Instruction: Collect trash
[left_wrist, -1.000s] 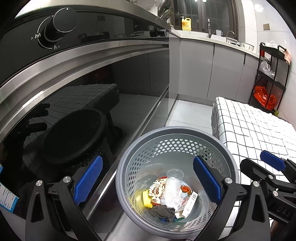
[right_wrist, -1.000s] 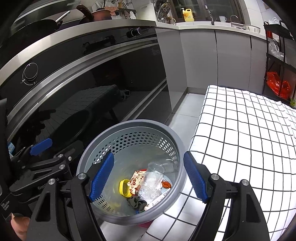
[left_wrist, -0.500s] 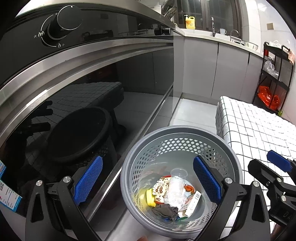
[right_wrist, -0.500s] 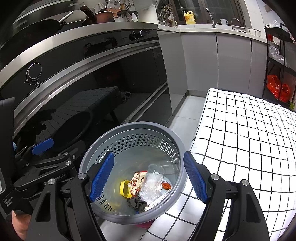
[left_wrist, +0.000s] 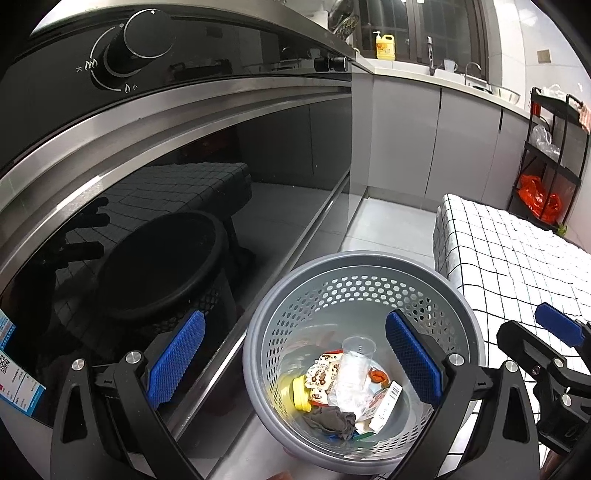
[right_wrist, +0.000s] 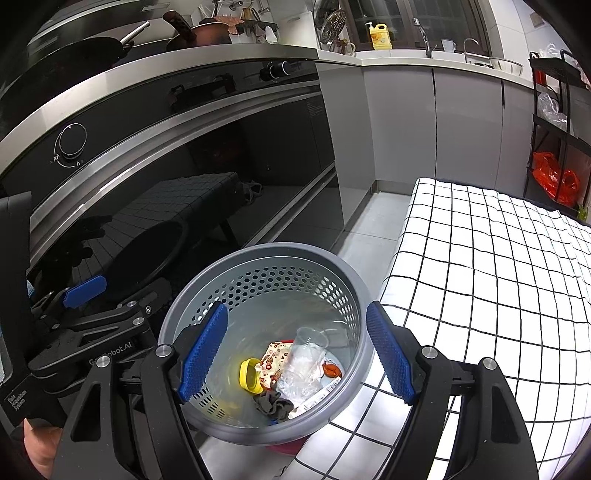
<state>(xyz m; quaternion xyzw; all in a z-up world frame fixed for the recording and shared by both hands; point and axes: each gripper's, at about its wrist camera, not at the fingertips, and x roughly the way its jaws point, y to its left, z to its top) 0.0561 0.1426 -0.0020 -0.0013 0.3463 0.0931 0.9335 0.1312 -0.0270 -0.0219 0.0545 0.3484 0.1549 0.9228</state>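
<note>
A grey perforated basket (left_wrist: 354, 256) stands on the floor between the stove front and a checked table. It holds a clear plastic cup (left_wrist: 354, 360), a yellow lid (left_wrist: 301, 393), a printed snack wrapper (left_wrist: 323, 376), a crumpled dark cloth (left_wrist: 332, 421) and a white barcoded packet (left_wrist: 386, 406). My left gripper (left_wrist: 295, 332) hangs open above the basket's left side, with nothing between its blue pads. In the right wrist view the basket (right_wrist: 273, 247) sits under my right gripper (right_wrist: 295, 332), which is open and empty too. The left gripper's blue pad (right_wrist: 85, 291) shows at the left there.
A black glass stove front (left_wrist: 184, 192) with a knob (left_wrist: 147, 33) fills the left. A table with a white checked cloth (right_wrist: 498, 277) stands right of the basket. A black rack with an orange bag (right_wrist: 554, 182) stands far right. Grey tiled floor (left_wrist: 388, 229) runs toward the cabinets.
</note>
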